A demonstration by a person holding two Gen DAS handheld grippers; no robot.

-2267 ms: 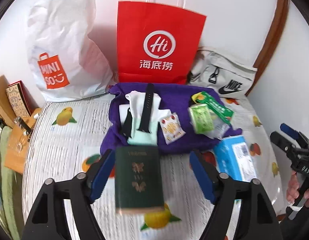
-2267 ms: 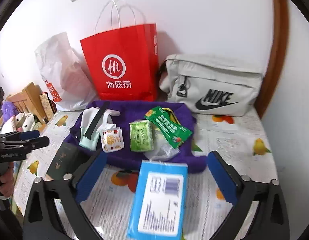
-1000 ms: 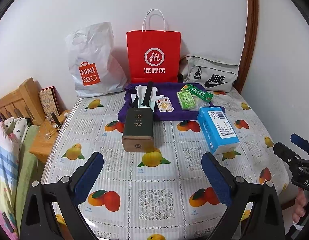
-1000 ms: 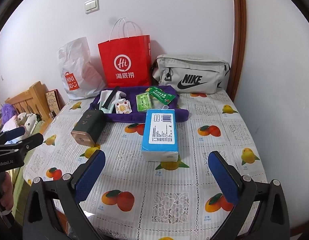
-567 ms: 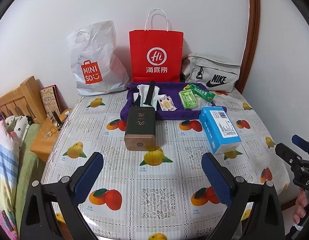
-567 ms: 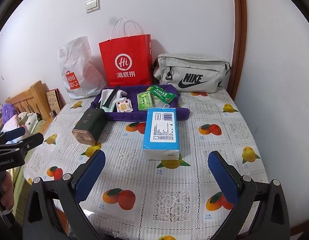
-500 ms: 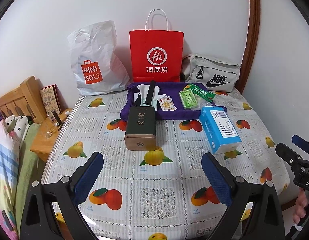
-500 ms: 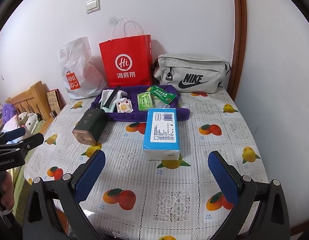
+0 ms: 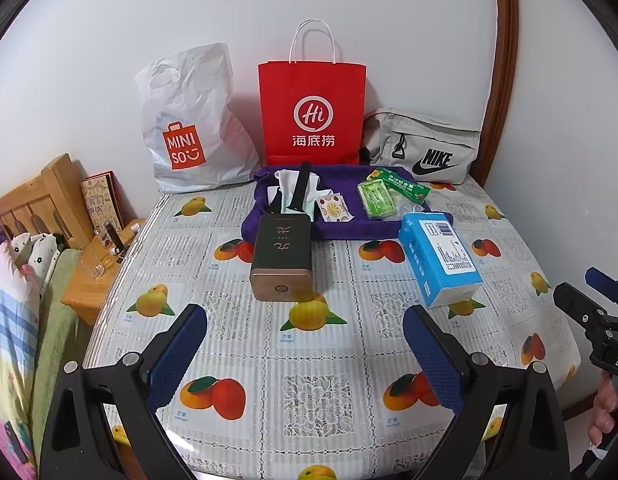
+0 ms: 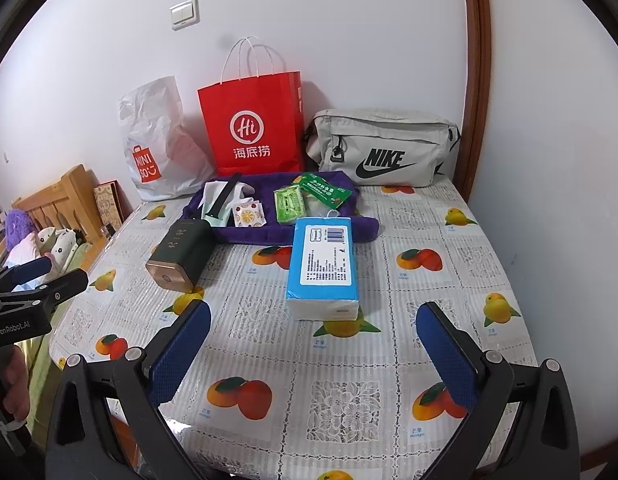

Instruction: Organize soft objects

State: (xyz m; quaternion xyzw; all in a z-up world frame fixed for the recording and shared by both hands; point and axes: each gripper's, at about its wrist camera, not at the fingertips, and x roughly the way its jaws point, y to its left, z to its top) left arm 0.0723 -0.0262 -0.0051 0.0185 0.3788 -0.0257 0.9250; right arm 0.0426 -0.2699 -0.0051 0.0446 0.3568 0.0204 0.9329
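Note:
A purple towel (image 9: 341,229) (image 10: 269,232) lies at the back of the table with a white cloth and black strap (image 9: 297,194), a lemon-print packet (image 9: 333,210), a green wipes pack (image 9: 376,199) and a green sachet (image 9: 405,186) on it. In front of the towel lie a dark green box (image 9: 282,258) (image 10: 181,254) and a blue tissue pack (image 9: 441,258) (image 10: 324,262). My left gripper (image 9: 305,346) and my right gripper (image 10: 313,344) are both open and empty, held back over the table's near edge, well short of these items.
A white Miniso bag (image 9: 189,128), a red paper bag (image 9: 312,116) and a grey Nike pouch (image 9: 425,152) stand against the back wall. A bed, wooden headboard (image 9: 33,200) and side stool (image 9: 93,276) are left of the table. A wall is on the right.
Both grippers have pulled back from close to the green box and the tissue pack to the near edge of the table. Over the last half second nothing has shifted.

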